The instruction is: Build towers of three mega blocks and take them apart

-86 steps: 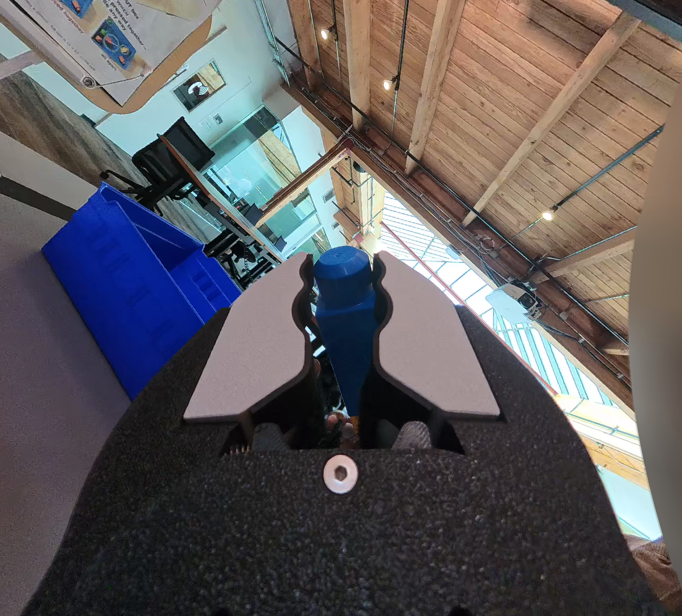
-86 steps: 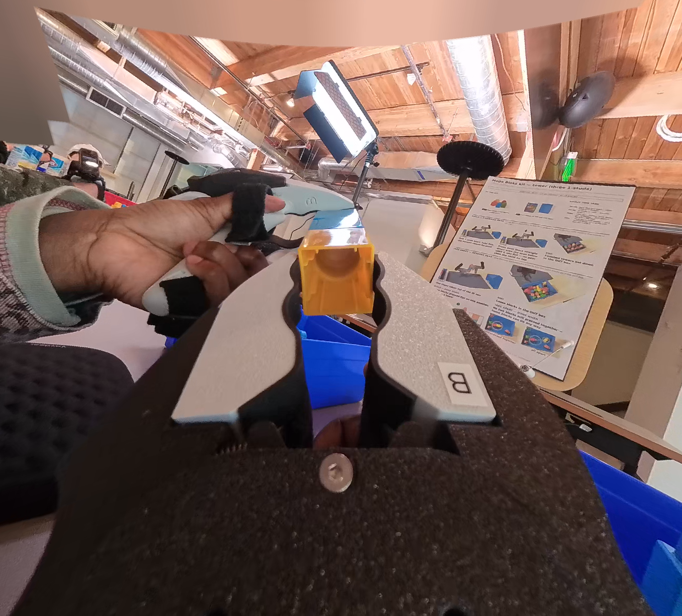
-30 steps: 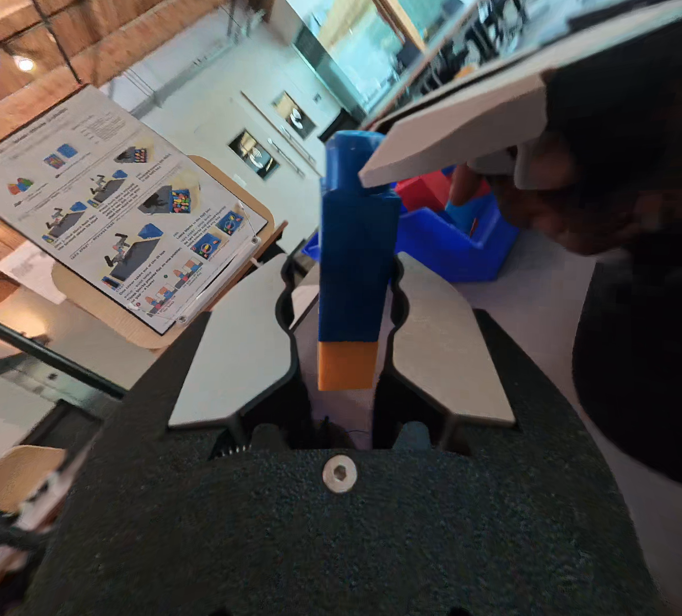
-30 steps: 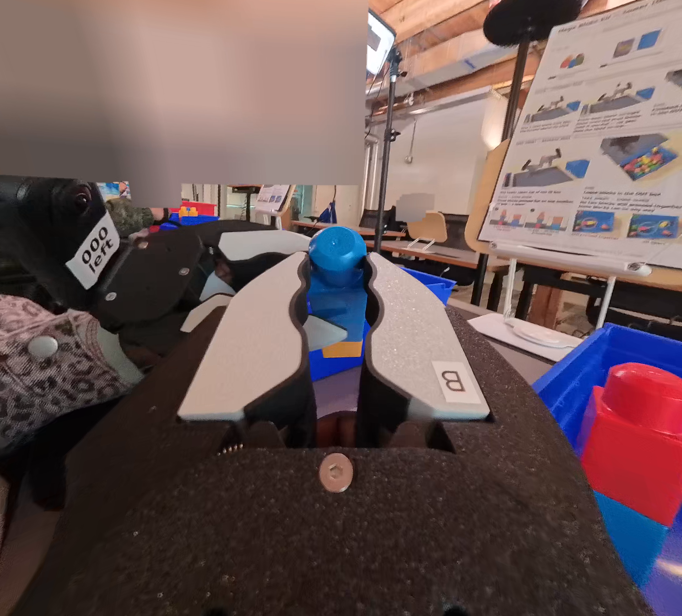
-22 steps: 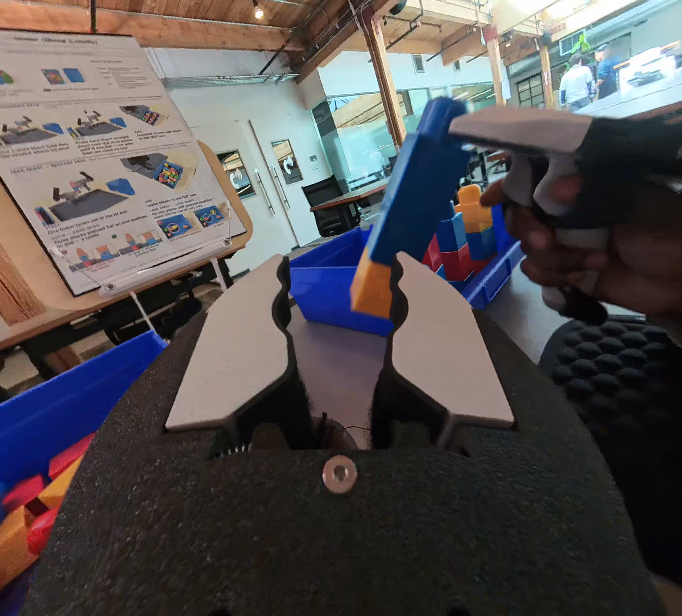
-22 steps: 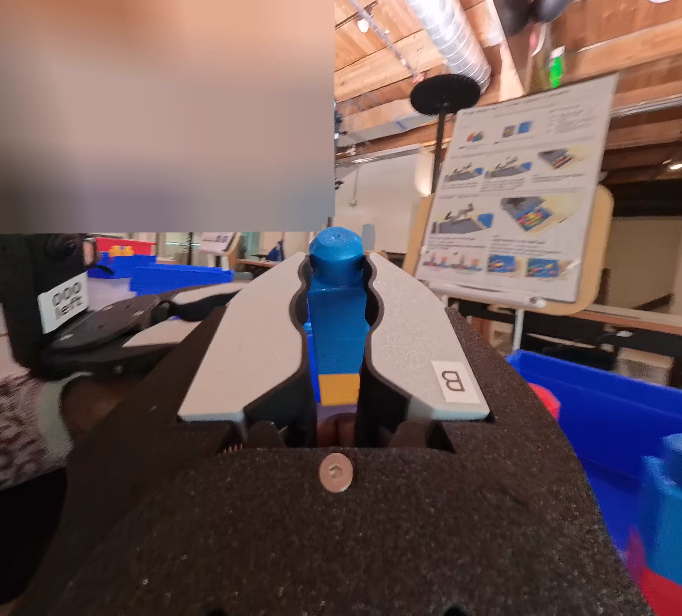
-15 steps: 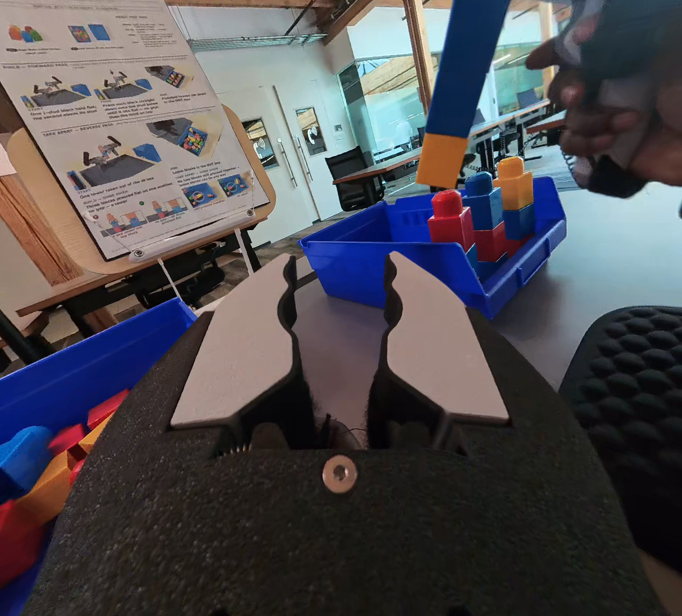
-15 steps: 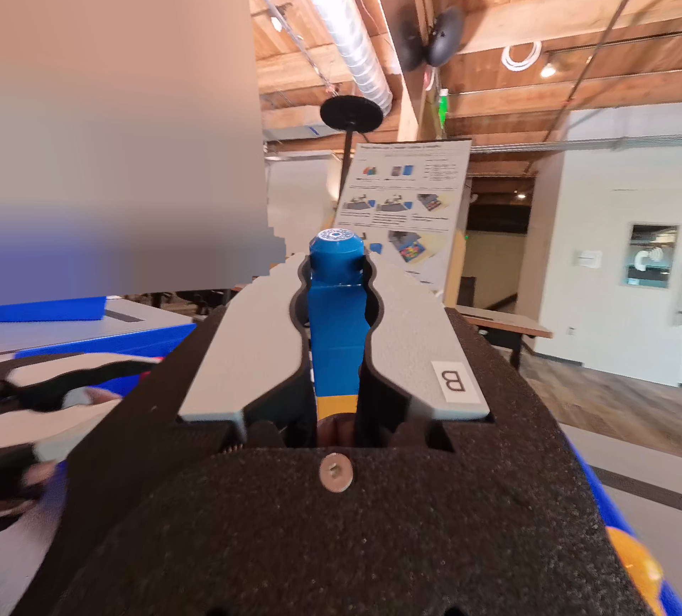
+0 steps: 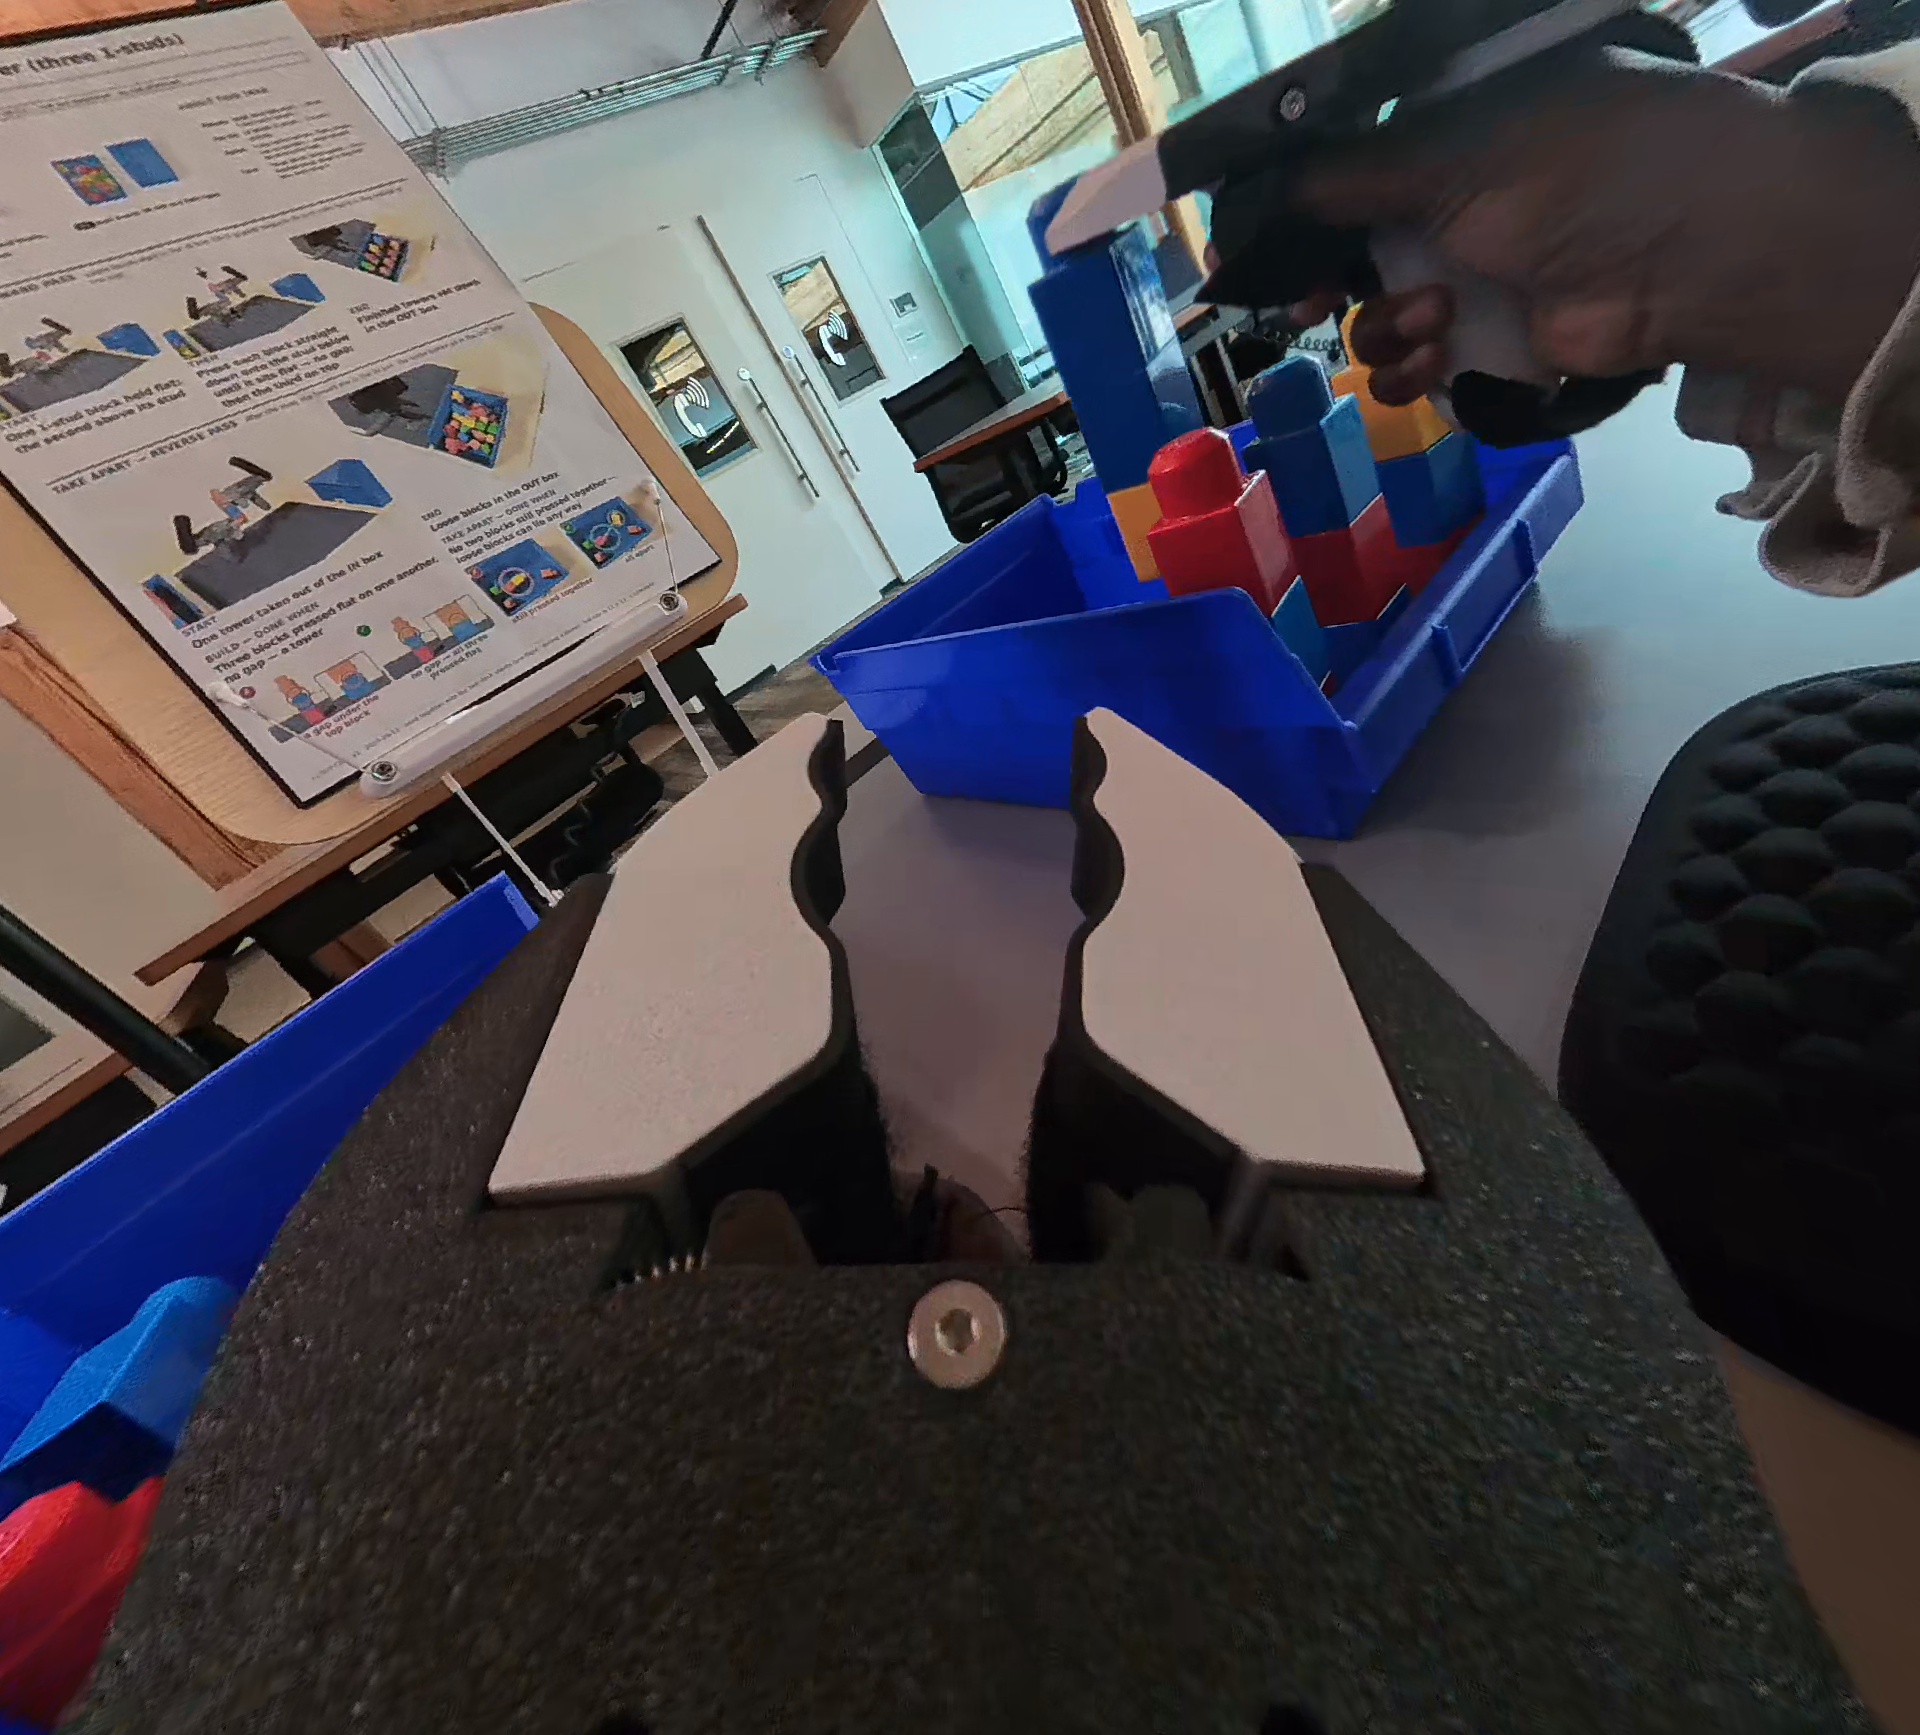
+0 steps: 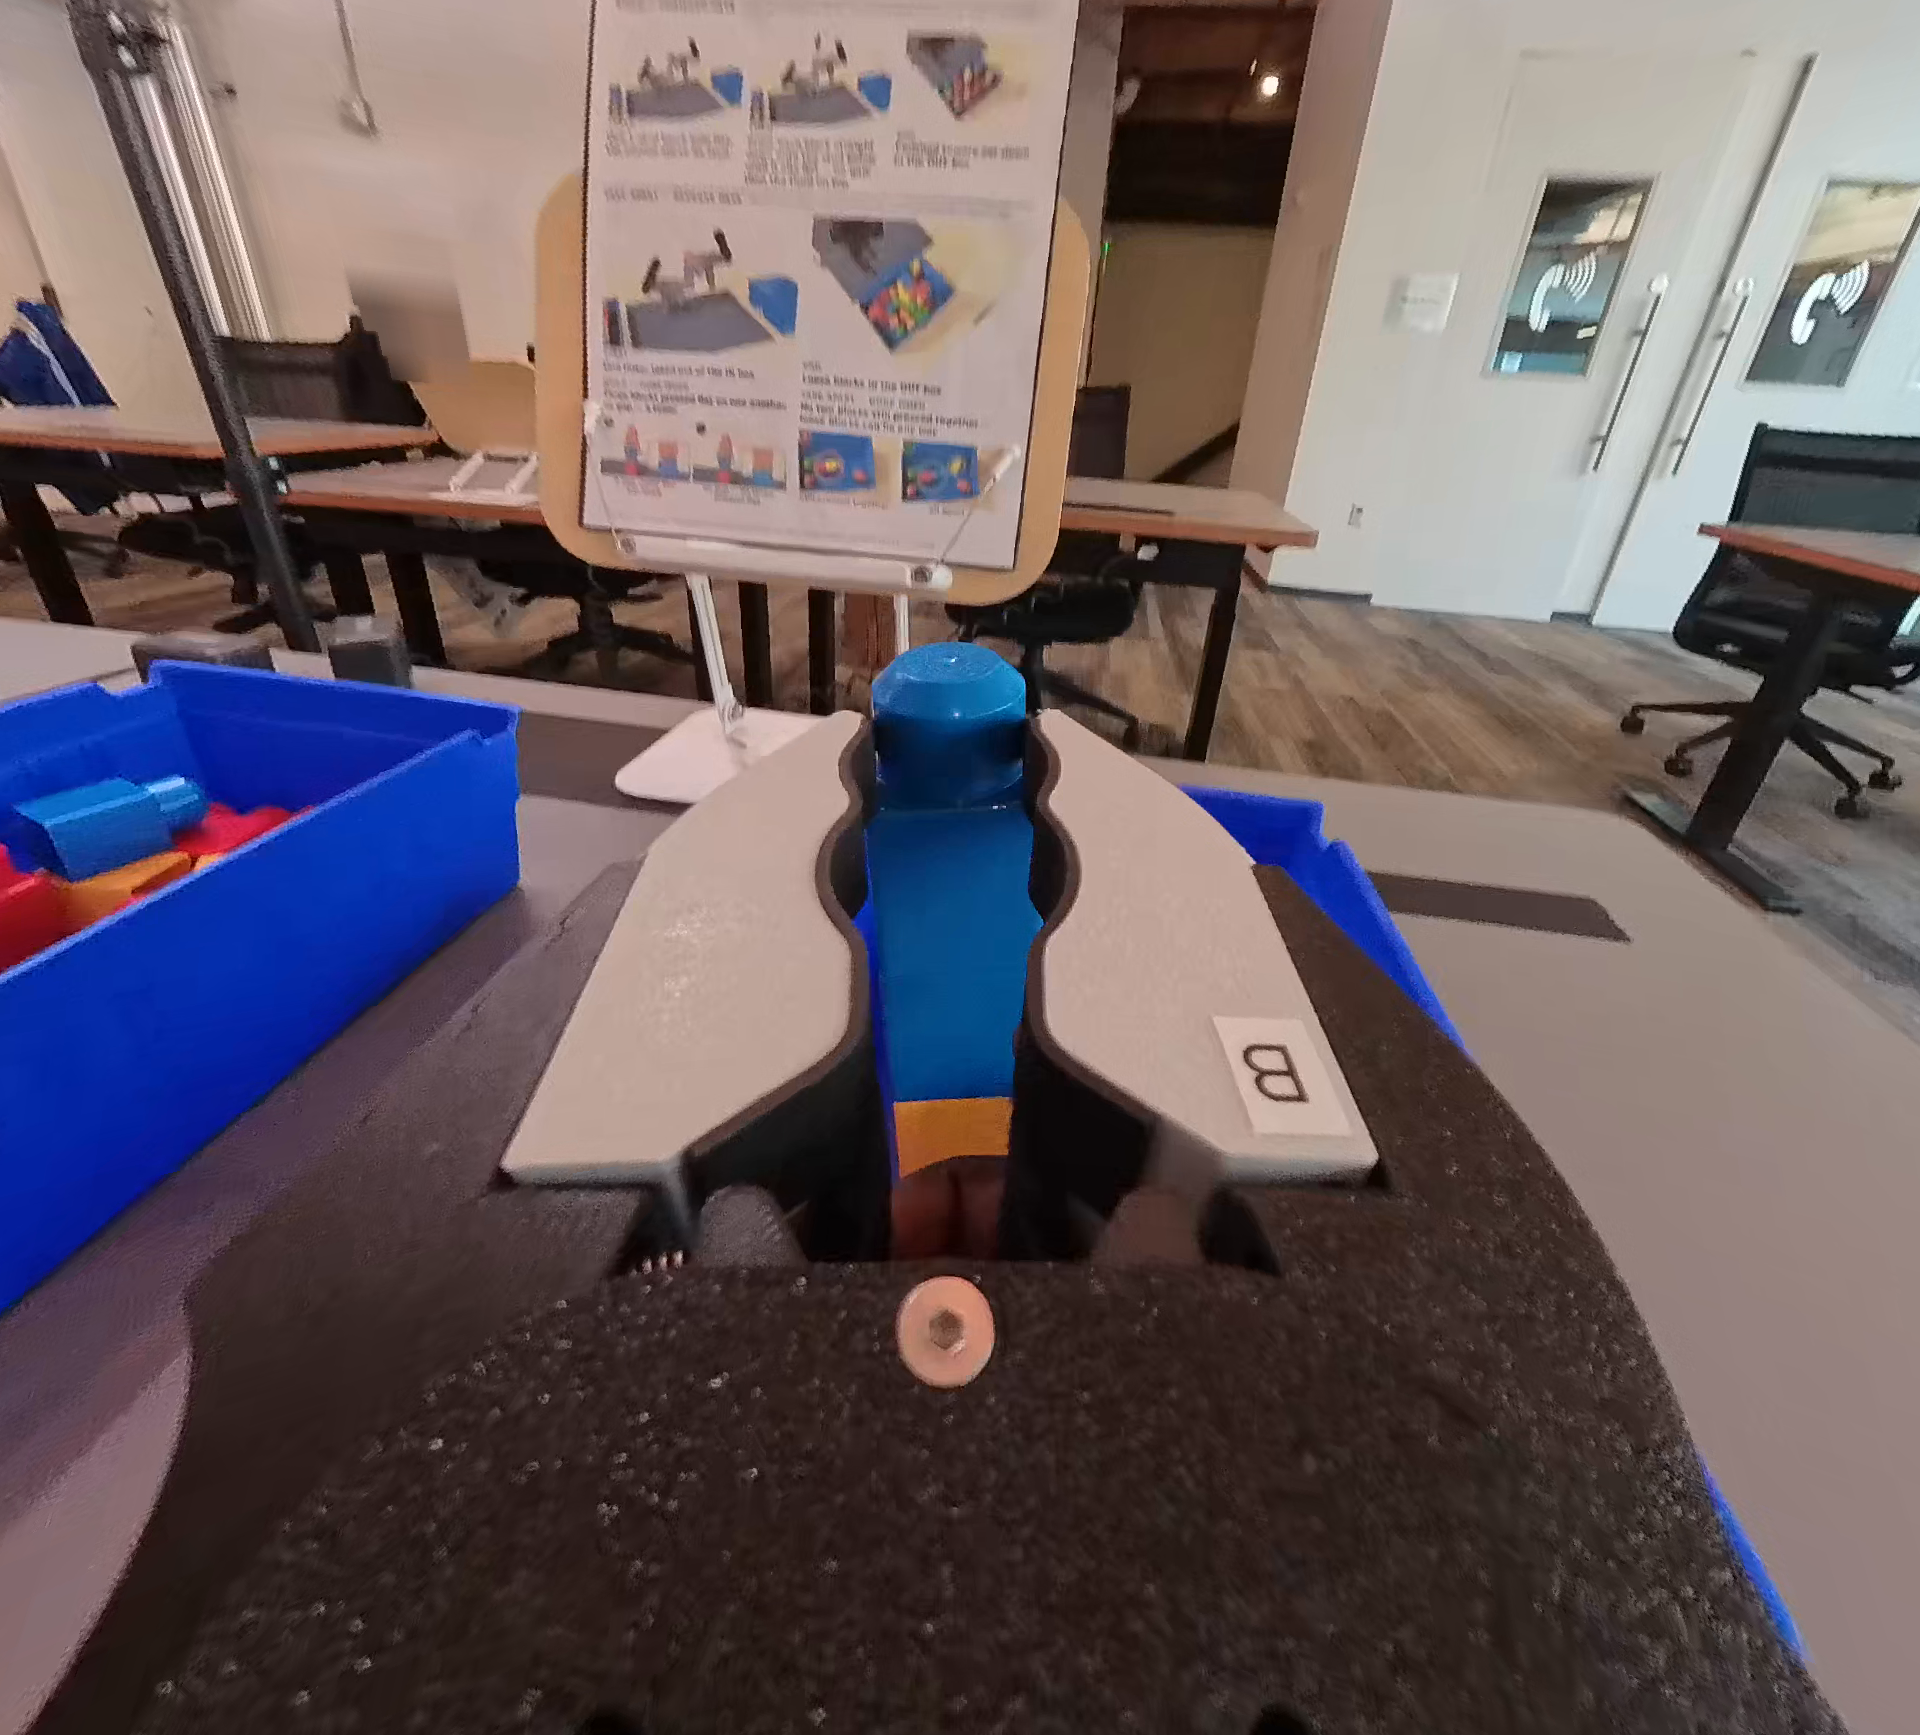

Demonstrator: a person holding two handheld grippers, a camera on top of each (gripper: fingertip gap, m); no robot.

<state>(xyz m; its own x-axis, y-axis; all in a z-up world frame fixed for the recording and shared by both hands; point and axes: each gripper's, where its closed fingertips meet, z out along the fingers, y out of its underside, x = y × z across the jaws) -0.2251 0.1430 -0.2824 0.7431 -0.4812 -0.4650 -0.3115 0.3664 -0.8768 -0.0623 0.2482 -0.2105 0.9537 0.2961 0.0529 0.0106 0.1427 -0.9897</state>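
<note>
My right gripper (image 10: 951, 755) is shut on a tower of two blue blocks over an orange block (image 10: 951, 937). In the left wrist view the same tower (image 9: 1117, 376) stands upright inside the far blue bin (image 9: 1122, 709), orange block at the bottom, with the right gripper (image 9: 1101, 205) gripping its top. Several finished towers (image 9: 1320, 490) of red, blue and orange blocks stand beside it in that bin. My left gripper (image 9: 951, 740) is open and empty, low over the table in front of the bin.
A blue bin of loose blocks (image 10: 249, 864) sits on the left, also showing at the lower left of the left wrist view (image 9: 208, 1197). An instruction board on a stand (image 10: 831, 231) is behind the table. A black bumpy mat (image 9: 1766, 958) lies at right. The left gripper's tips are roughly 20 cm from the right gripper's.
The orange block was joined under the blue blocks. My left gripper let go and drew back. My right gripper carried the tower from high in the air down into the far bin.
</note>
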